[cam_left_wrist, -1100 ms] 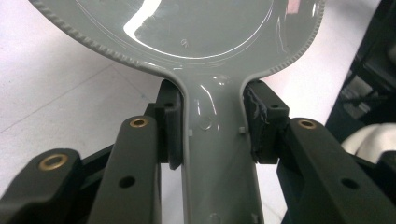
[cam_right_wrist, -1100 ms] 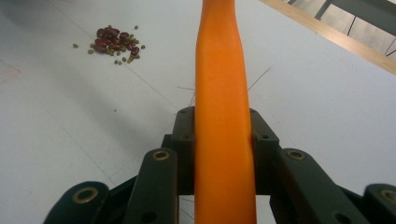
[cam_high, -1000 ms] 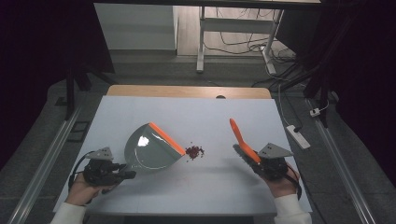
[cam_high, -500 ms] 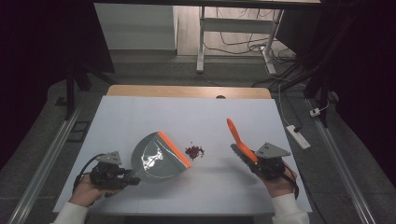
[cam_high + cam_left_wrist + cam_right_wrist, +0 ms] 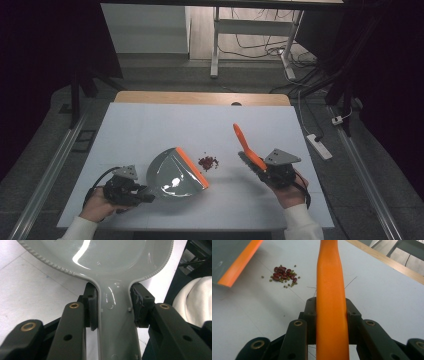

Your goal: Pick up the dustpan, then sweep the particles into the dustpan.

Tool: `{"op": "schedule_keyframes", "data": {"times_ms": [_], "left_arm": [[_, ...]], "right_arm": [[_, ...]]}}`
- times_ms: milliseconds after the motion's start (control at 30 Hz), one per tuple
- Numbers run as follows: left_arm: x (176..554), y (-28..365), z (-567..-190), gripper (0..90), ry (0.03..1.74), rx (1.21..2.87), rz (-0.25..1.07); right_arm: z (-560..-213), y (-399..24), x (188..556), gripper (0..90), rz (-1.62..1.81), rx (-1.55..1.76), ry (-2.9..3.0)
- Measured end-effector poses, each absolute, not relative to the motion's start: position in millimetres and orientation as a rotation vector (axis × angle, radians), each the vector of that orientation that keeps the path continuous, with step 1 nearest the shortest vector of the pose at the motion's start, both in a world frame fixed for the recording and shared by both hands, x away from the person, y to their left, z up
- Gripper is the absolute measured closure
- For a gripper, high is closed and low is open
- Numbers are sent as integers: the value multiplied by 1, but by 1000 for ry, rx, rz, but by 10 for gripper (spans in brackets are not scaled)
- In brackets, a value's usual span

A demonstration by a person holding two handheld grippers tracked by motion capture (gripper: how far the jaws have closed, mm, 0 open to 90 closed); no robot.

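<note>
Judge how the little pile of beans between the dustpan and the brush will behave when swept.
The beans lie loose, red ones mixed with tiny green ones, so they would likely scatter rather than move together. Being rounded, they may roll on the smooth white table. The green strays look small enough to slip under the dustpan lip.

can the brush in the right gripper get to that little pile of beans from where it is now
Probably yes. The right gripper is shut on the brush, and only bare table lies between it and the beans; the dustpan waits on their far side.
</note>
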State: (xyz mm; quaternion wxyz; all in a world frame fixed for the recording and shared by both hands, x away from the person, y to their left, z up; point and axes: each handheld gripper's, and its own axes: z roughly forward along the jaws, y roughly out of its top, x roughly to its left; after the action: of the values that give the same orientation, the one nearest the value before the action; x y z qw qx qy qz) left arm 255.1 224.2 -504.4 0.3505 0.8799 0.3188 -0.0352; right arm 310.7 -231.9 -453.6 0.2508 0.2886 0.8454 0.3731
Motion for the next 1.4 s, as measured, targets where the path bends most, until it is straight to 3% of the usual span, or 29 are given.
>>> {"op": "schedule_keyframes", "data": {"times_ms": [900,1400], "left_arm": [[256,225,-505,622,852,2272,-110],[258,220,-506,622,852,2300,-128]], "right_arm": [[-436,-159,359,702,1062,708,2355],[-450,-133,383,702,1005,698,2423]]}}
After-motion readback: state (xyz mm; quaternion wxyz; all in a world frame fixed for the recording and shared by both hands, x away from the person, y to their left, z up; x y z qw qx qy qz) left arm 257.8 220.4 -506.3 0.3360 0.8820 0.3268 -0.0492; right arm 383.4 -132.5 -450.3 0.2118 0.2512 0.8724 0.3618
